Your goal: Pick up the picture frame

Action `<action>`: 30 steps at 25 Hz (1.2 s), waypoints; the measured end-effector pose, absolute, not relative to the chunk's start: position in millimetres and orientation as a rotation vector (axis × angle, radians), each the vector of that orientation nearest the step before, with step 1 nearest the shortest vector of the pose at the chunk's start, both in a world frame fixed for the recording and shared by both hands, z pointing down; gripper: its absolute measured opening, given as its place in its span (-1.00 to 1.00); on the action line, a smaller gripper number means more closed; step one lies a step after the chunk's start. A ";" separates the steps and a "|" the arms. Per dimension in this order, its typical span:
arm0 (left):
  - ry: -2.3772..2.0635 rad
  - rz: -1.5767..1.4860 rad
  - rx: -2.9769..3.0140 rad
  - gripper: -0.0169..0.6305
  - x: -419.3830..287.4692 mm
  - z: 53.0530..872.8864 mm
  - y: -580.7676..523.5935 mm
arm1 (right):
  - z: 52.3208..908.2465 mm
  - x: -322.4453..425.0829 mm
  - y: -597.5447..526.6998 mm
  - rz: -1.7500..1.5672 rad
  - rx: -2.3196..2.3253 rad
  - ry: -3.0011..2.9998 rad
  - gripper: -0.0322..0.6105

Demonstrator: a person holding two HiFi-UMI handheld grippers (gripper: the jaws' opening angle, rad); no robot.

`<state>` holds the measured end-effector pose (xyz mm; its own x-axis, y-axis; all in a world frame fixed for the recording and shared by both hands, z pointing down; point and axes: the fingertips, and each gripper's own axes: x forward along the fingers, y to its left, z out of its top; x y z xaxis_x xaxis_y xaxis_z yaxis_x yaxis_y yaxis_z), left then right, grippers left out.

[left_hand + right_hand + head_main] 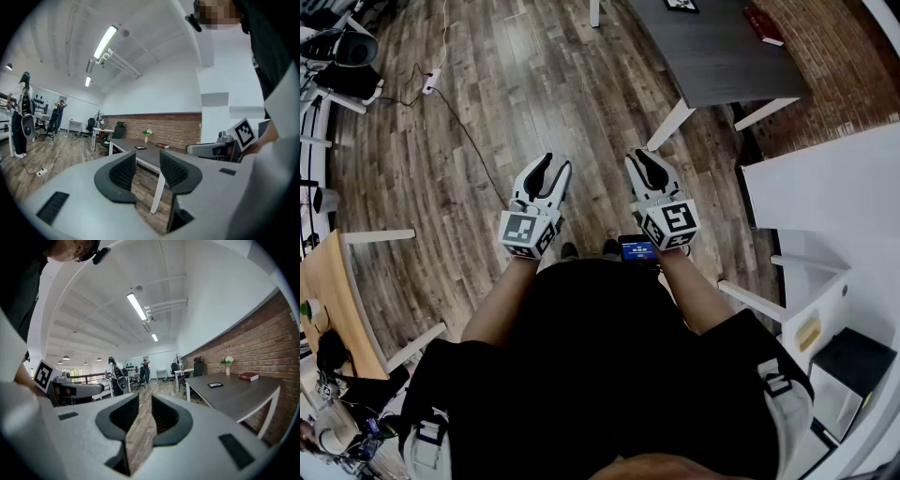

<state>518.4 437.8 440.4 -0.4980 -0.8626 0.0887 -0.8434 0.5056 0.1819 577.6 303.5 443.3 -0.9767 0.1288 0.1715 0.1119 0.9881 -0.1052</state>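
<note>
Person stands on the wood floor with both tools held out at waist level, well apart from the target. The left hand-held gripper sits at about 11 o'clock from the body. Its own view shows the jaws partly open with a clear gap, only floor and a counter leg between them. The right hand-held gripper sits at about 1 o'clock. Its jaws are parted by a narrower gap and hold nothing, with floor planks showing through. The picture frame lies flat on the dark grey counter at 1 o'clock in the head view, cut by the top edge. A red book lies on the same counter, at 3 o'clock of the frame, near it but not touching. In the right gripper view the frame is at 2 o'clock of the jaws, with a small vase of flowers beyond it. A small lit screen at the person's waist is possibly a phone, too small to tell.
</note>
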 end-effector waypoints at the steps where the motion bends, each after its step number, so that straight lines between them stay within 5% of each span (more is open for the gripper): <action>1: -2.588 -0.154 1.461 -0.52 515.3 440.0 442.9 | 444.0 577.0 305.2 0.138 -0.179 -2.953 -0.63; 30: -2.683 -0.144 1.376 -0.55 527.2 427.6 427.3 | 433.6 619.5 245.3 0.244 -0.060 -3.059 -0.63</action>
